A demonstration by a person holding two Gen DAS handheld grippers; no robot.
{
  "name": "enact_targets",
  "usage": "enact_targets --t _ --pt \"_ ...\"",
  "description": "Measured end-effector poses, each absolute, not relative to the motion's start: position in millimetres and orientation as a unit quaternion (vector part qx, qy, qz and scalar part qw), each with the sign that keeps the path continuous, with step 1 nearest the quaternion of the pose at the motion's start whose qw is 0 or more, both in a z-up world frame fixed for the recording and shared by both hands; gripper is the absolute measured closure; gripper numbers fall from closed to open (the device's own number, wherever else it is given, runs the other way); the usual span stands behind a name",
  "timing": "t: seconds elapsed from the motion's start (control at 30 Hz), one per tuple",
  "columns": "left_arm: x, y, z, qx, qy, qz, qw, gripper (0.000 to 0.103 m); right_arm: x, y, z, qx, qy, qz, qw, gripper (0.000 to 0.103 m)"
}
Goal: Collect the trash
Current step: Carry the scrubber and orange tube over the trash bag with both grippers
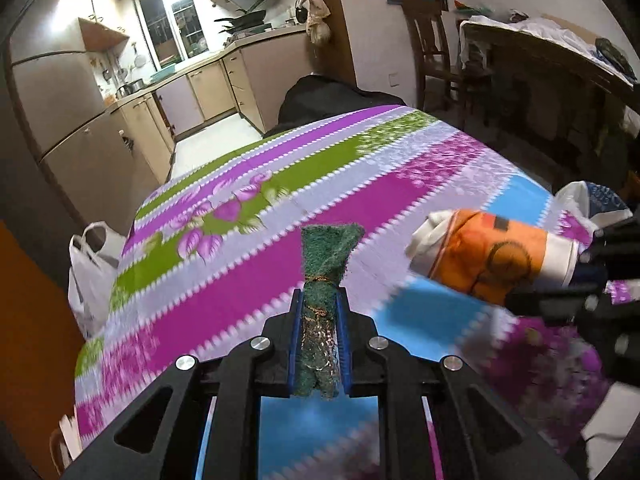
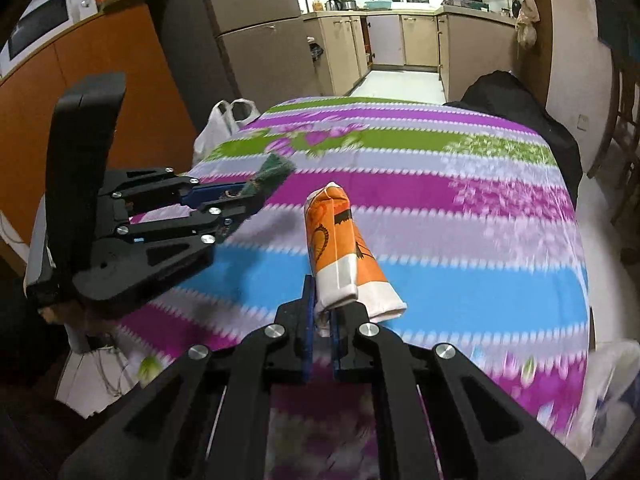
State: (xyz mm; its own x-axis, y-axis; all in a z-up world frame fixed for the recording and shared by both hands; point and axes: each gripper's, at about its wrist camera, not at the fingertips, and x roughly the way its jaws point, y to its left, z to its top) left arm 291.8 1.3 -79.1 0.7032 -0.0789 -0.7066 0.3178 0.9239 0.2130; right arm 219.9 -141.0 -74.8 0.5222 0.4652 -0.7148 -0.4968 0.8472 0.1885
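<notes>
Striped counter (image 2: 440, 216) lies bare below; left hand-held gripper (image 1: 319, 308) clenches a green scourer (image 1: 326, 256), right hand-held gripper (image 2: 320, 300) clenches an orange carton (image 2: 340, 252), both lifted, likely bound for the white bag (image 2: 224, 120) beside the counter

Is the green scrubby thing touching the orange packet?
Apart. The right wrist view shows the green scrubber in the left hand-held gripper, with striped tablecloth between it and the orange packet.
</notes>
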Motion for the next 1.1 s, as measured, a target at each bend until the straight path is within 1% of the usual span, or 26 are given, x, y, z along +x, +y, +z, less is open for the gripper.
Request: enact_targets --t 0.17,0.37,0.63,0.73,0.9,1.1 --pt "262 -26 -72 0.181 0.362 -0.106 0.908 0.087 189 -174 -52 -0.019 0.39 0.248 0.887 0.098" --pt "245 -83 -45 0.22 0.319 -0.122 0.914 0.087 168 -249 -15 -0.017 0.376 0.172 0.91 0.098" --pt "227 -199 -24 0.269 0.281 -0.212 0.897 0.087 134 -372 23 -0.01 0.387 0.031 0.921 0.098" --pt "224 -242 -24 0.279 0.289 -0.257 0.879 0.087 125 -408 28 -0.006 0.398 -0.01 0.917 0.098" --pt "223 -311 -28 0.278 0.325 -0.338 0.838 0.087 119 -444 26 -0.012 0.422 -0.052 0.905 0.097" --pt "243 -361 -43 0.255 0.394 -0.416 0.779 0.087 135 -456 4 -0.02 0.477 -0.058 0.877 0.097"
